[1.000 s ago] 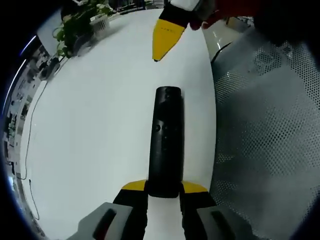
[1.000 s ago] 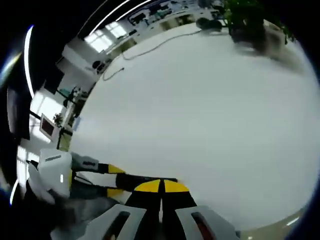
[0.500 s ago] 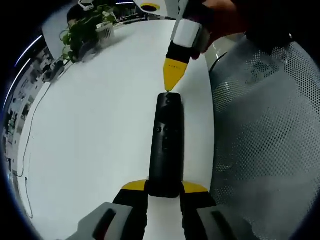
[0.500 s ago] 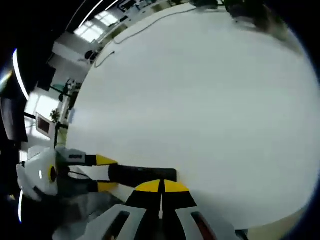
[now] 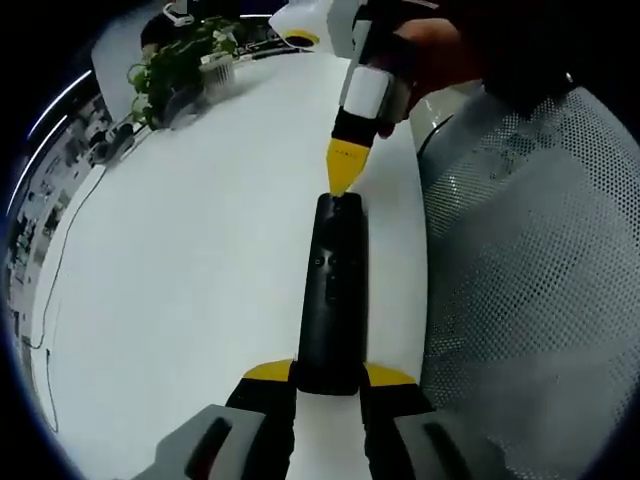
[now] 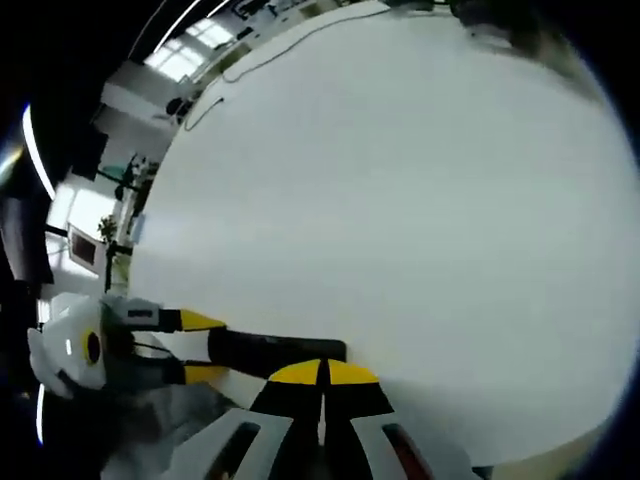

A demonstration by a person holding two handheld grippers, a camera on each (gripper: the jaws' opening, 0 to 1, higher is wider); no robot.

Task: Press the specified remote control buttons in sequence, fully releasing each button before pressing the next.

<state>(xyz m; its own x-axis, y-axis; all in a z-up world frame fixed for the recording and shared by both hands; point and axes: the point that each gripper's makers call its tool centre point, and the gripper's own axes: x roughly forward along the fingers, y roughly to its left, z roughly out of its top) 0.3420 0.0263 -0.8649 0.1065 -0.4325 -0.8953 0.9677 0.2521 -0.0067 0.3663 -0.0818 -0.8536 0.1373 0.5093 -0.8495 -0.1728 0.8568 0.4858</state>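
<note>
Black remote control (image 5: 333, 290) clamped in the left tongs (image 5: 328, 374) on a white table (image 5: 180, 270).
Left gripper view: the long, slim remote lies flat, near end pinched between yellow tips; the right tongs (image 5: 342, 180) touch its far end, tips together; mesh chair (image 5: 530, 270) right, potted plant (image 5: 175, 60) far. Right gripper view: yellow tips meet over the remote, mostly hidden; buttons unreadable.

Broad white table (image 5: 200, 250); grey mesh-backed chair (image 5: 530, 280) beside it; leafy green potted plant (image 5: 180, 55) at far edge; bright windows (image 6: 185, 55) beyond.
</note>
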